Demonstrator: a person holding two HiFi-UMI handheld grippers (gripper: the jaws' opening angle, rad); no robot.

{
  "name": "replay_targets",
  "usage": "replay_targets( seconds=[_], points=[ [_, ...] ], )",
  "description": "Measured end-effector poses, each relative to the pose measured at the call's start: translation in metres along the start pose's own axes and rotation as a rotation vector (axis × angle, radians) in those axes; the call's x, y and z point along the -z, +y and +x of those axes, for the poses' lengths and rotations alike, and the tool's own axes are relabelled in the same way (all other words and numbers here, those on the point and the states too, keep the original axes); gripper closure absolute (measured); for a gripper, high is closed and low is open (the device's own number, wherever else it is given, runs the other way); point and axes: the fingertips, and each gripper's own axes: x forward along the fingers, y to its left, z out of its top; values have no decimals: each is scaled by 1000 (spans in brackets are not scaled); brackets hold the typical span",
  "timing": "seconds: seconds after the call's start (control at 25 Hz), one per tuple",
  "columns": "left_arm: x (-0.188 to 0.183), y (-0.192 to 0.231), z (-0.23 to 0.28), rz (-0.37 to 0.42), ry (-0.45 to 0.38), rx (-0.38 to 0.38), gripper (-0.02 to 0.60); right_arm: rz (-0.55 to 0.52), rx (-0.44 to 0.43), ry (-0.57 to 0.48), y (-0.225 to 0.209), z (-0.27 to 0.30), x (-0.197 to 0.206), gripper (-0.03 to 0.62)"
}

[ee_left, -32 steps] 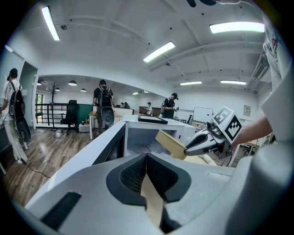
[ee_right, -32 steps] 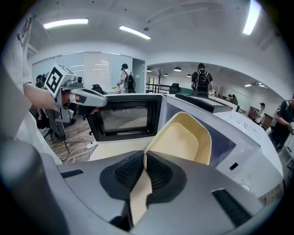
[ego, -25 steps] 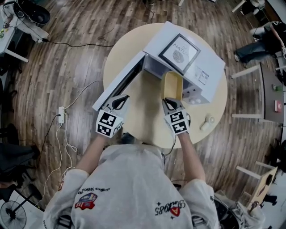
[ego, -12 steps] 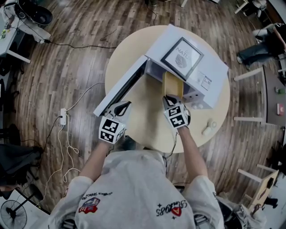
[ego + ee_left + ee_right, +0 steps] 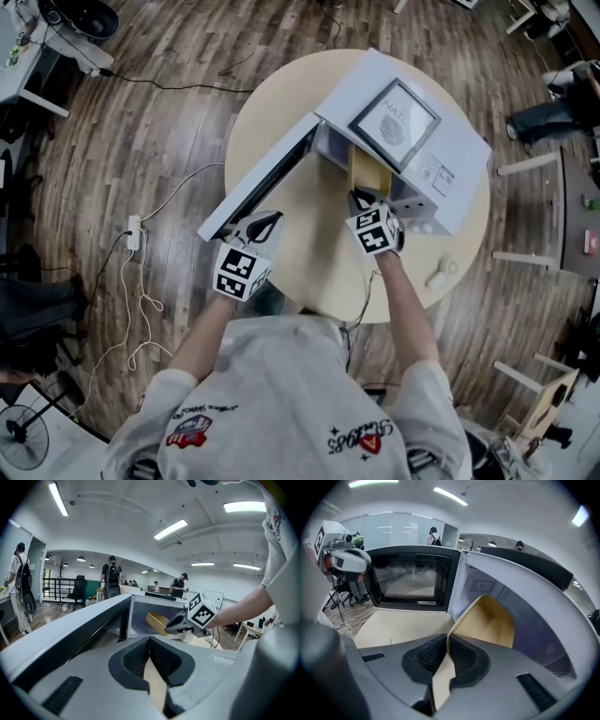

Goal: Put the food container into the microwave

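Right tongs (image 5: 447,641) pinch the food container (image 5: 487,620) by its near rim; it looks light, stiff, tilt-prone. Left tongs (image 5: 150,641) are closed, empty.

Ceiling light strips (image 5: 171,528) are glowing from ten to two o'clock in both gripper views, spreading soft, even brightness. Fisheye distortion is bending lines toward dark corners. The foreground at six o'clock is blurring; the head view is looking muted.
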Motion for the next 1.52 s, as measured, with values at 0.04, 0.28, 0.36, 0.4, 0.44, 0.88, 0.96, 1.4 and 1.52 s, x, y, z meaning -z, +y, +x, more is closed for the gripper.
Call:
replay_targets(
  seconds=[0.04, 0.28, 0.36, 0.4, 0.44, 0.88, 0.96, 1.4, 1.52],
  points=[
    [1, 0, 1, -1, -2, -2, 575, -10, 4, 6, -3, 3, 1, 568],
    [12, 3, 3, -20, 27, -14, 576, -12, 29, 21, -19, 17, 5, 566],
    [12, 5, 2, -25, 28, -19, 575, -20, 58, 17, -25, 21, 3, 565],
    [13, 7, 1, -26, 28, -22, 575, -28, 73, 15, -28, 24, 2, 566],
    [13, 7, 1, -27, 28, -24, 575, -37, 86, 16, -30, 27, 1, 565],
    [22, 15, -4, -53, 41, -46, 575, -124, 188, 25, -50, 46, -3, 560],
    [22, 17, -6, -58, 39, -49, 575, -136, 199, 27, -53, 47, -4, 560],
    [27, 16, -4, -74, 34, -49, 576, -152, 221, 50, -63, 57, 1, 559],
    [29, 16, -5, -80, 37, -52, 575, -152, 224, 55, -65, 61, 2, 557]
  ],
)
